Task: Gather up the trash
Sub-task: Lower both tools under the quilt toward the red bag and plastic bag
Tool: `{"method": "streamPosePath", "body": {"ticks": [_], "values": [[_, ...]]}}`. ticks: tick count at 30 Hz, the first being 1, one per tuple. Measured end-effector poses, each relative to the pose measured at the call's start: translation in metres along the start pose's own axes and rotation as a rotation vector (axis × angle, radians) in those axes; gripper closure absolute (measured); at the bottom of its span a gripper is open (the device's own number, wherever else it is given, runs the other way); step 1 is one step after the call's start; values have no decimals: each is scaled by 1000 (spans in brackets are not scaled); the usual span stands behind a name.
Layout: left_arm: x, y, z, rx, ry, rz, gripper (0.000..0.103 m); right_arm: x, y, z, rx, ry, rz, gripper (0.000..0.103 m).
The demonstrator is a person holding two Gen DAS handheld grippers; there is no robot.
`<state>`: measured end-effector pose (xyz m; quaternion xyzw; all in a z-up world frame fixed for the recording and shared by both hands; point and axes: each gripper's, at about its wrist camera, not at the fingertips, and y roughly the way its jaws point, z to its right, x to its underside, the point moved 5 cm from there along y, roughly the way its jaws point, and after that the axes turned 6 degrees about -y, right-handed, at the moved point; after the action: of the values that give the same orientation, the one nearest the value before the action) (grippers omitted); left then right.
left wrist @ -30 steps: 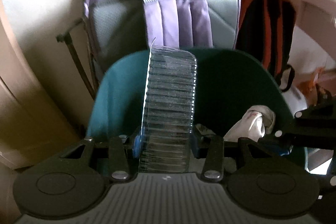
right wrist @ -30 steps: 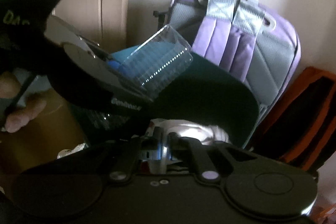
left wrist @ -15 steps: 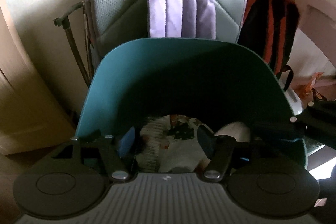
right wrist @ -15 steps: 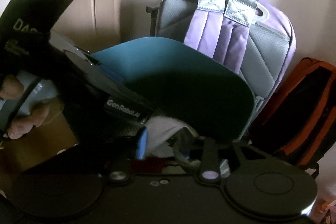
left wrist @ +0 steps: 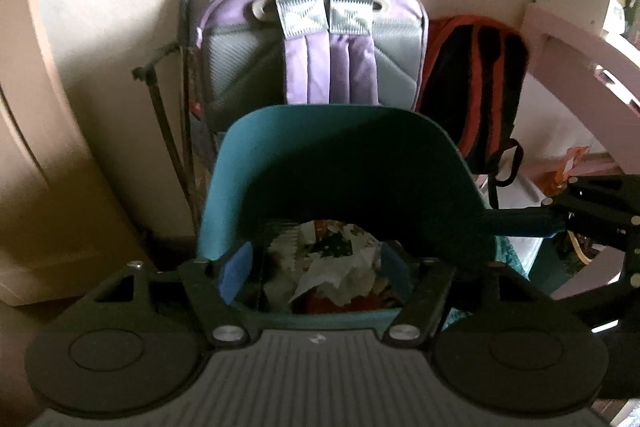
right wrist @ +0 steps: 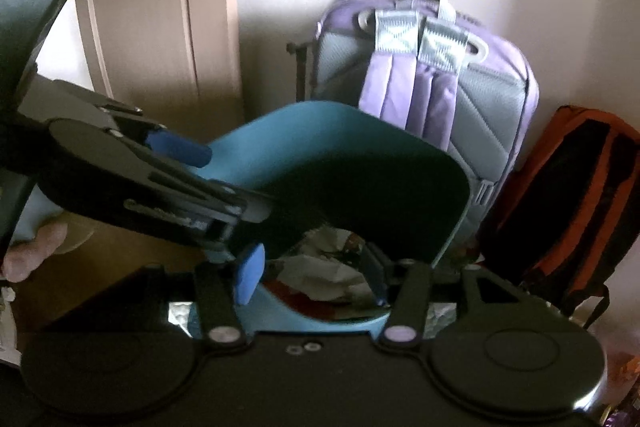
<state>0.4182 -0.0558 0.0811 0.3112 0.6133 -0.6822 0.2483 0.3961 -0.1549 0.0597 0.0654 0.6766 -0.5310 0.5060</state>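
A teal bin stands with its lid raised, and crumpled paper and wrappers lie inside it. My left gripper hovers over the bin's near rim. Its jaws are opening and nothing is between the blue pads. In the right wrist view the same bin and trash show. My right gripper is also above the rim, its jaws opening and empty. The left gripper's fingers reach in from the left of that view.
A purple and grey backpack leans on the wall behind the bin. An orange and black backpack sits to its right. A folded stick stands at the left, a door further left, and pink furniture at the right.
The clear ribbed plastic tray has left my left gripper and the white crumpled wad has left my right gripper. Both sets of jaws have opened and both grippers have pulled back and up.
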Motion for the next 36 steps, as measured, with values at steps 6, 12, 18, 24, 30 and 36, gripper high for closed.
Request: {"method": "streamPosePath", "body": {"ticks": [6,12,18,24,30,36], "values": [[18,-48,-7,4,-5,43,26,5,-38,-21,-16,36,55,48],[41,-85,-16,13,-1,73,22,12,-62,-48,-44,50,80,47],[73,-109,-33,40,-40,74,17,23,-74,-79,-82,50,101,47],[116,-120,-59,53,-43,80,9,45,-69,-114,-142,63,123,47],[164,-109,-102,14,-64,100,5,83,-40,-144,-242,134,133,46],[206,-70,-158,-31,-125,64,3,126,18,-170,-324,194,24,46]]}}
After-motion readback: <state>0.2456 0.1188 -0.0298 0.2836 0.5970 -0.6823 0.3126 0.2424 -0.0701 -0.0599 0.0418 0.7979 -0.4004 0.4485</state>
